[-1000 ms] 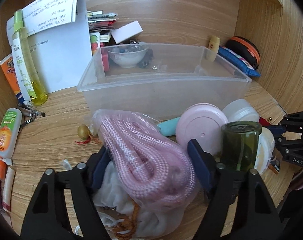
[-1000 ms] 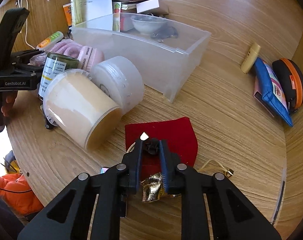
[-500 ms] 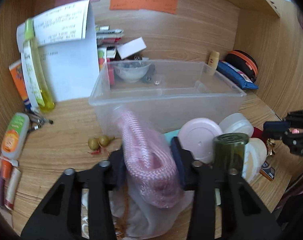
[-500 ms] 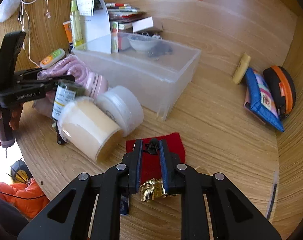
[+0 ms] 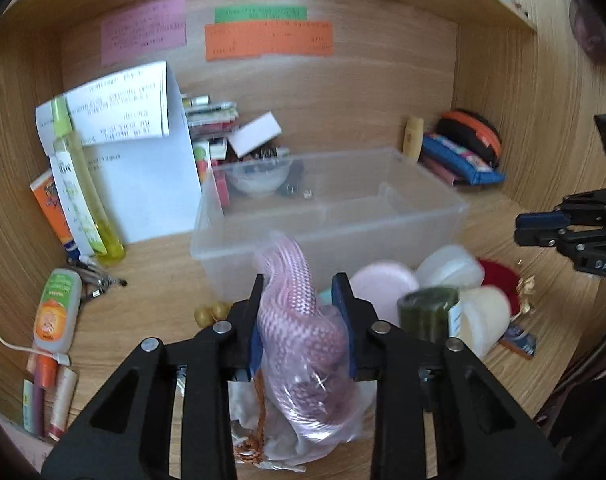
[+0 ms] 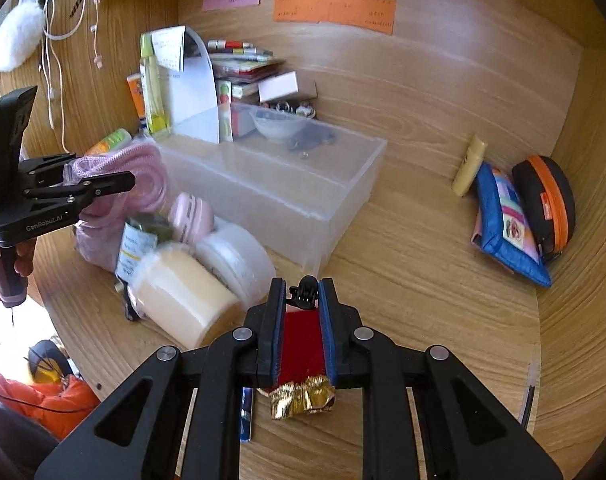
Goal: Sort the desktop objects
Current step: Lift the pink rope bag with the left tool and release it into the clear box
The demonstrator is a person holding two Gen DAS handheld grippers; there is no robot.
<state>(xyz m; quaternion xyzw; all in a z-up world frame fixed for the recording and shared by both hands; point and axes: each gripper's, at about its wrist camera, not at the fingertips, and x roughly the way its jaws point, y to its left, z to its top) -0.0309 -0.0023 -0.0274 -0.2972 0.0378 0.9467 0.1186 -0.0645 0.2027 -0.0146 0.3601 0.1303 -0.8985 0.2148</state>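
A pink braided rope in a clear plastic bag (image 5: 299, 320) sits between the fingers of my left gripper (image 5: 301, 288), whose jaws are closing and pressing on it. The bag hangs just above the desk, in front of the clear plastic bin (image 5: 423, 216). In the right wrist view the same rope (image 6: 143, 168) bulges out of the left gripper (image 6: 99, 184). My right gripper (image 6: 302, 292) is shut on a small black hair clip (image 6: 306, 298), held above a red felt cloth (image 6: 303, 340) and a crumpled gold foil piece (image 6: 303, 396).
A cream jar (image 6: 183, 296), a white jar (image 6: 239, 260), a pink round case (image 5: 383, 288) and a dark green bottle (image 5: 427, 312) crowd the bin's front. The bin holds a bowl (image 6: 279, 128). Pouches (image 6: 511, 216) lie at the right wall; tubes, bottles and papers lie at the left.
The left jaws closed from wide apart onto the pink rope bag and lifted it. The right gripper rose off the red cloth with the black clip still in it.
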